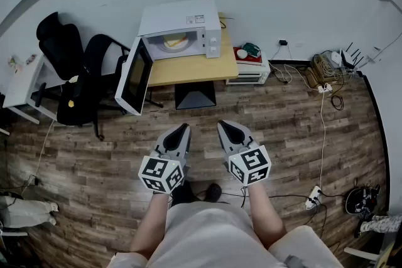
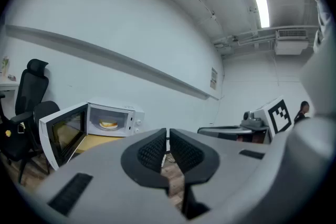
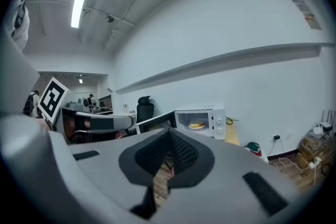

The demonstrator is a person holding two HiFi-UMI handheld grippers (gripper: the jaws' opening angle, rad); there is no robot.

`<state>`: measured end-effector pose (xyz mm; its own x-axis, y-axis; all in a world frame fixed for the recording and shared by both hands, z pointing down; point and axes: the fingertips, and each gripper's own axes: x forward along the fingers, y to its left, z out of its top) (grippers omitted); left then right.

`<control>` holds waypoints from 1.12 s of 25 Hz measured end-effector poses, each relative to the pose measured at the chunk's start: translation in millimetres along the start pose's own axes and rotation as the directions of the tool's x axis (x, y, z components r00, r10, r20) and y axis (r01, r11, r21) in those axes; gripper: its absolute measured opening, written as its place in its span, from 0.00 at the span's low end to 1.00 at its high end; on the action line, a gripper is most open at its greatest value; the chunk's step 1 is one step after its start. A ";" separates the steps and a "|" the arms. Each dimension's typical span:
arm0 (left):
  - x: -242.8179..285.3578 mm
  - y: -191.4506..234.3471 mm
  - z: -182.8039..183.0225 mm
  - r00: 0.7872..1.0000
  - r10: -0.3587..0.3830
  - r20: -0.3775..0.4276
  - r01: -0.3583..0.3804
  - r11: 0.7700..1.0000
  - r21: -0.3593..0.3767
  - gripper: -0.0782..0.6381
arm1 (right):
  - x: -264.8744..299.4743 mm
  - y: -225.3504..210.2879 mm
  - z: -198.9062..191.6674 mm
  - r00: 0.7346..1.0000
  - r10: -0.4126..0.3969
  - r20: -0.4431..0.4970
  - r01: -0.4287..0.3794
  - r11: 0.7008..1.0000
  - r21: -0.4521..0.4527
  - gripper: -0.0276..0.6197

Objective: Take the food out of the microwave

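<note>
In the head view, the person is standing on the wood floor (image 1: 75, 154) and holding both tongs out in front. The left gripper (image 1: 182, 128) and the right gripper (image 1: 225, 125) are sitting side by side, both pointing up the picture. The microwave (image 1: 188, 25) is standing on a small table (image 1: 195, 69) by the wall, well apart from the tongs. Its door (image 1: 135, 75) is hanging wide open to the left. The food (image 1: 174, 42) is lying flat inside, yellow on a pale plate.

In the left gripper view, the left gripper (image 2: 167, 136) is holding nothing. Its jaws are sitting tight together, with only a thin crack at the tips. The food (image 2: 108, 125) is showing far off and to the left of the jaws, inside the microwave (image 2: 128, 113), past the open door (image 2: 63, 134).

In the right gripper view, the right gripper (image 3: 169, 136) is squeezing fully closed on nothing at all. The food (image 3: 197, 125) is showing far off, a little to the right of the jaws.

The food is lying ahead of both tongs – almost straight ahead of the left one, and ahead and to the left of the right one. So the left one is looking a bit nearer. The open side of the microwave is facing the person, and the plate is lying flat – its wide side is running left to right. The person probably needs to walk closer first and open the jaws.
</note>
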<state>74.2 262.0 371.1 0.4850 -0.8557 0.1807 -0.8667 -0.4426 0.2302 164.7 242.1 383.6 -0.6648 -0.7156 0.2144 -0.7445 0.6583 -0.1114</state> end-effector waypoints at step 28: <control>-6.4 12.7 -16.5 0.998 0.052 -0.017 -0.052 0.999 -0.009 0.14 | 10.0 11.4 -12.7 0.999 0.035 -0.007 -0.036 0.999 -0.035 0.04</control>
<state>62.1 266.2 388.7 0.4410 -0.8729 0.2088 -0.8898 -0.3948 0.2291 150.4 245.4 396.8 -0.6902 -0.6902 0.2175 -0.7178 0.6911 -0.0849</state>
